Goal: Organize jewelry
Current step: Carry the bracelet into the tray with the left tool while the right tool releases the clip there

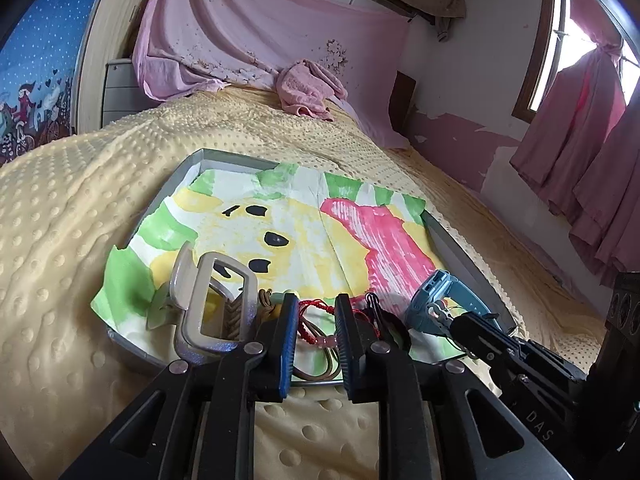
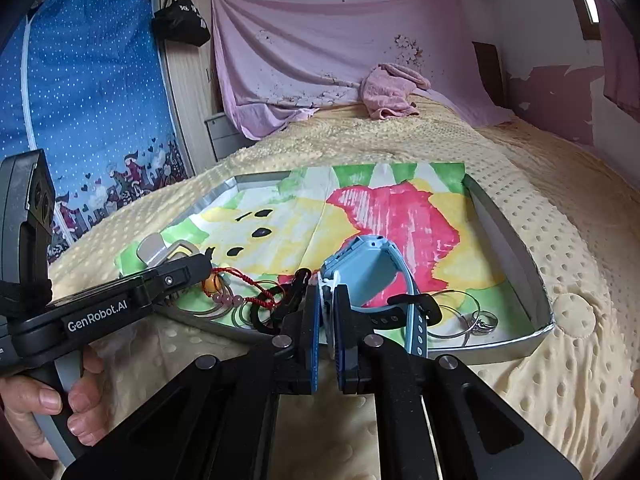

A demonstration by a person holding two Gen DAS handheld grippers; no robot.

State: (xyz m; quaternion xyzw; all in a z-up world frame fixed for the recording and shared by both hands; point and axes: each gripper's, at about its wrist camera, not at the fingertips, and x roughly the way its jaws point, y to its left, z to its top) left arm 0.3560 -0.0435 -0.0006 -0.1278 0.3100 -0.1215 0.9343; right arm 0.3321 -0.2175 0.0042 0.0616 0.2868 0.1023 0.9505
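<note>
A silver tray (image 1: 224,160) lined with a painted paper (image 1: 280,216) lies on the bed. My left gripper (image 1: 316,300) is open over the tray's near edge, and a red cord bracelet (image 1: 318,310) with pink beads lies between its pads, not pinched. A silvery rectangular piece (image 1: 216,300) stands just left of it. My right gripper (image 2: 328,296) is shut on the strap of a light blue watch (image 2: 368,264), which it holds upright over the tray (image 2: 500,346). In the right wrist view the left gripper (image 2: 206,260) reaches in above the red cord bracelet (image 2: 240,284).
Thin wire hoops (image 2: 456,312) and a small ring (image 2: 486,322) lie in the tray's near right corner, a black loop (image 2: 264,308) near its front. A yellow dotted blanket (image 1: 60,260) covers the bed, with a pink towel (image 1: 308,88) at the far end. A person's hand (image 2: 48,404) holds the left gripper's handle.
</note>
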